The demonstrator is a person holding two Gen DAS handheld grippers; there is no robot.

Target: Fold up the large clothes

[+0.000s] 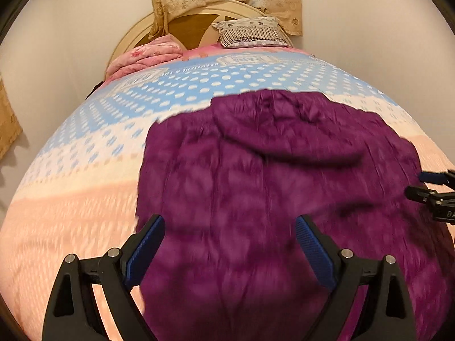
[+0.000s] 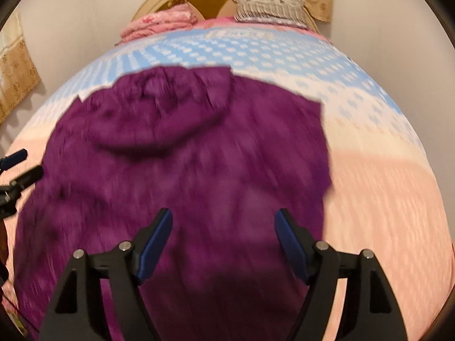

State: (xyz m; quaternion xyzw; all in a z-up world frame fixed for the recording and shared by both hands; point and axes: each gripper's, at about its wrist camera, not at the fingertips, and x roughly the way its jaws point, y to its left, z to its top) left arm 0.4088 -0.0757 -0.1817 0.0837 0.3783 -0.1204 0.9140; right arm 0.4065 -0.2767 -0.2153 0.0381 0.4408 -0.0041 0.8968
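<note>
Both my left gripper (image 1: 229, 243) and right gripper (image 2: 223, 237) hang spread wide, empty, above the purple hooded garment (image 1: 284, 184) lying flat on the bedspread (image 1: 71, 199); grabbing single-layer fabric could bunch the far hood (image 2: 159, 113).

A matt, crinkled purple cloth garment (image 1: 270, 170) is lying on a soft printed cotton-like bedspread (image 1: 85, 184). Matt black plastic is forming the left gripper (image 1: 229, 227), its ribbed blue pads (image 1: 148, 244) and bright metal pins showing.
</note>
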